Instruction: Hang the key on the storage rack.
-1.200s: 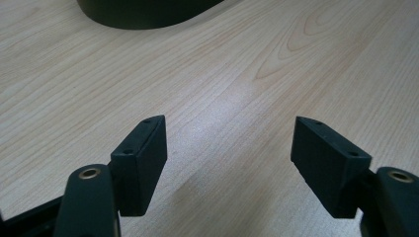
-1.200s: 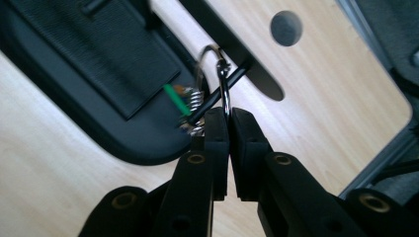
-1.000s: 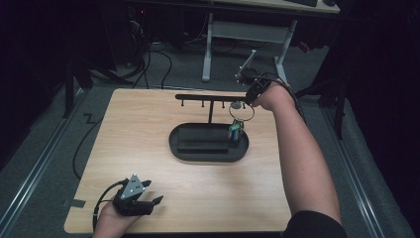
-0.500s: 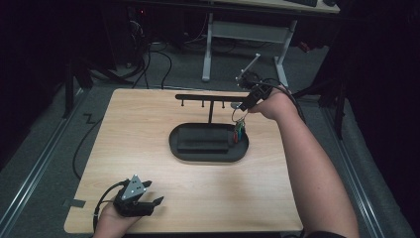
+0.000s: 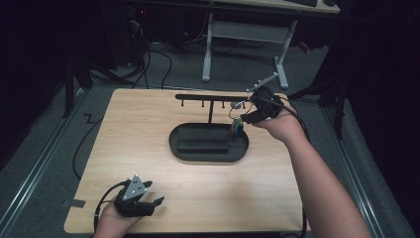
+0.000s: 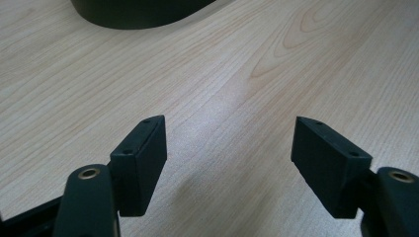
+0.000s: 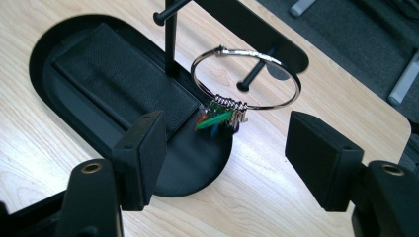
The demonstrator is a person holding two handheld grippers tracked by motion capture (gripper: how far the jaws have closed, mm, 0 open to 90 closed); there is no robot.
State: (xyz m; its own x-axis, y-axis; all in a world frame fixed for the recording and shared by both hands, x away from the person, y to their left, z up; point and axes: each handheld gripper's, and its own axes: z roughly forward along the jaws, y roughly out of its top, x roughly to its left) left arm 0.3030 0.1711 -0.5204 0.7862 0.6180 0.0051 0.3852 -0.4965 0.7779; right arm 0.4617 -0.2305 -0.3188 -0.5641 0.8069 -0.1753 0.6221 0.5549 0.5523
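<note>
A black stand has a crossbar (image 5: 198, 97) with several pegs over an oval base (image 5: 174, 144). A metal key ring (image 5: 239, 105) hangs from a peg near the bar's right end, with coloured tags (image 5: 236, 129) dangling over the base. My right gripper (image 5: 251, 117) sits just right of the ring; its jaws have just been opening and stand wide, with nothing pressed between them. In the right gripper view the ring (image 7: 257, 53) and tags (image 7: 217, 120) lie ahead of the right gripper (image 7: 227, 122), above the base (image 7: 74, 49). My left gripper (image 5: 151, 202) rests open near the table's front left; the left gripper (image 6: 230, 123) holds nothing.
The wooden table (image 5: 297, 198) ends close behind the stand and right of my right hand. A raised black pad (image 5: 203, 146) lies in the base. Behind the table stand a white desk frame (image 5: 208, 54) and floor cables (image 5: 163, 59).
My right gripper has opened, let go of the key ring and drawn away to the right. The ring now hangs from the peg. The left gripper has stayed put.
</note>
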